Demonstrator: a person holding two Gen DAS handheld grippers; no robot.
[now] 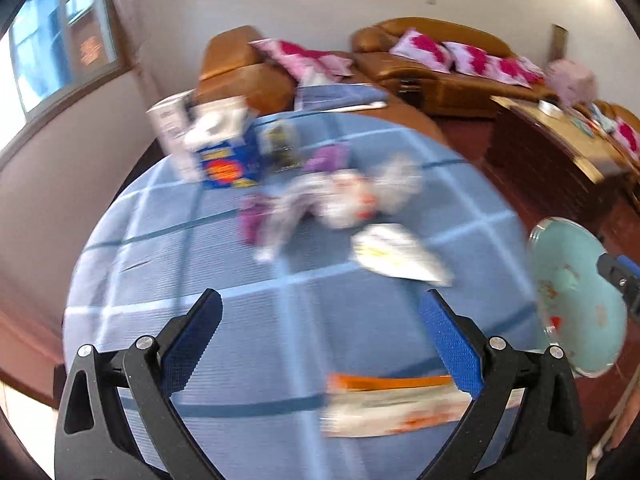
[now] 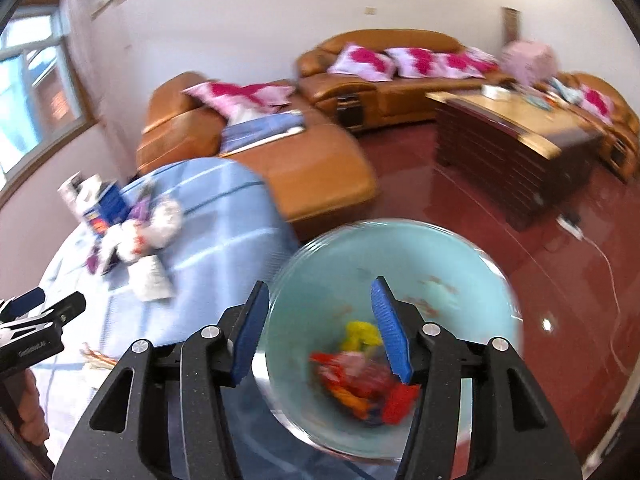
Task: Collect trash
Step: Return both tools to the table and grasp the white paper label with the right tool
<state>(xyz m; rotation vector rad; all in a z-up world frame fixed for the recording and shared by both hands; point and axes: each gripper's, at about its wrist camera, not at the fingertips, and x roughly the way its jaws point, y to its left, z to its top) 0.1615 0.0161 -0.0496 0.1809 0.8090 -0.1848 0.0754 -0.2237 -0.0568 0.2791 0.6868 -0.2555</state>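
Note:
Crumpled white, red and purple wrappers (image 1: 332, 200) lie on the blue checked tablecloth (image 1: 248, 320), with a flat white wrapper (image 1: 396, 254) beside them and an orange-and-white packet (image 1: 392, 404) near my left gripper. My left gripper (image 1: 320, 312) is open and empty above the table. A light blue bin (image 2: 400, 280) stands off the table's right side, holding red, yellow and orange wrappers (image 2: 360, 376); it also shows in the left wrist view (image 1: 576, 300). My right gripper (image 2: 316, 328) hovers over the bin with one finger (image 2: 390, 332) inside the rim, jaws apart; both views are blurred.
A blue box (image 1: 228, 164) and a white carton (image 1: 168, 124) stand at the table's far edge. Orange leather sofas (image 2: 312, 168) with pink cushions, a wooden coffee table (image 2: 516, 136) and red floor (image 2: 480, 220) lie beyond.

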